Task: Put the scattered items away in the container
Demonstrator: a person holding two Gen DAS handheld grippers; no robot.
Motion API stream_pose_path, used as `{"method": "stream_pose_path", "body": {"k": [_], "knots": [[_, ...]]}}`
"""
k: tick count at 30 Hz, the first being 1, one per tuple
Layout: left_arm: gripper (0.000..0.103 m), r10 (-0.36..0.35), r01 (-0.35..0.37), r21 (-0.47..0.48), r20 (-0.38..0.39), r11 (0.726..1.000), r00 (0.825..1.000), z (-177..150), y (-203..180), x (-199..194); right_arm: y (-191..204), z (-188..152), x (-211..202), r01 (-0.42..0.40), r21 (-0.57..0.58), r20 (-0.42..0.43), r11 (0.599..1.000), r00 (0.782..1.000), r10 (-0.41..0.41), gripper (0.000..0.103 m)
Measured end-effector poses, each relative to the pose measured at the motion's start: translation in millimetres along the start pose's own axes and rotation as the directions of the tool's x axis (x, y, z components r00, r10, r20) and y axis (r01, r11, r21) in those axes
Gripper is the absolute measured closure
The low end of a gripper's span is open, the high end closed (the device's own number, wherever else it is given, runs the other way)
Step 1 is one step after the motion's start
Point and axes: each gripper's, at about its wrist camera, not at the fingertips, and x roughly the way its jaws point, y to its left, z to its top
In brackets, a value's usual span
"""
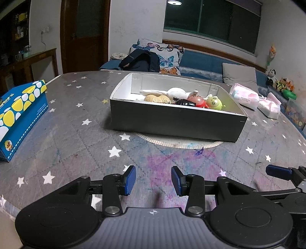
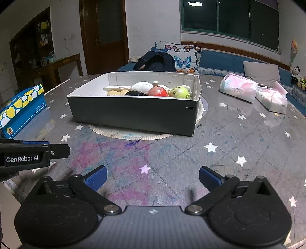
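Both wrist views sit low over the table [image 1: 76, 134], facing the shared box [image 1: 172, 122] nearby.

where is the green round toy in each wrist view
Left wrist: green toy lies right of centre, inside the grey box, by its right end next to the red toy.
Right wrist: green toy lies just right of centre, at the same right end.
Shared landmark: blue tissue box at far left.

- We see a dim indoor scene, lit by a ceiling lamp [image 1: 174, 2] reflected in the dark window [image 1: 210, 17].
- Soft shadow under the box [image 1: 172, 120].
- Fisheye bending and dark vignetting at the corners.
- Slight blur near the table's [image 1: 76, 134] front edge.
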Motion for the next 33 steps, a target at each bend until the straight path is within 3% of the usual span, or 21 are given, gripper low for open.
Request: {"method": "stream_pose_path", "body": {"k": [33], "knots": [[0.06, 0.027, -0.028, 0.03, 0.025, 0.999, 0.999, -17, -12, -20, 16, -13, -15, -0.012, -0.039, 0.016, 0.999, 1.0, 0.012, 0.0]]}}
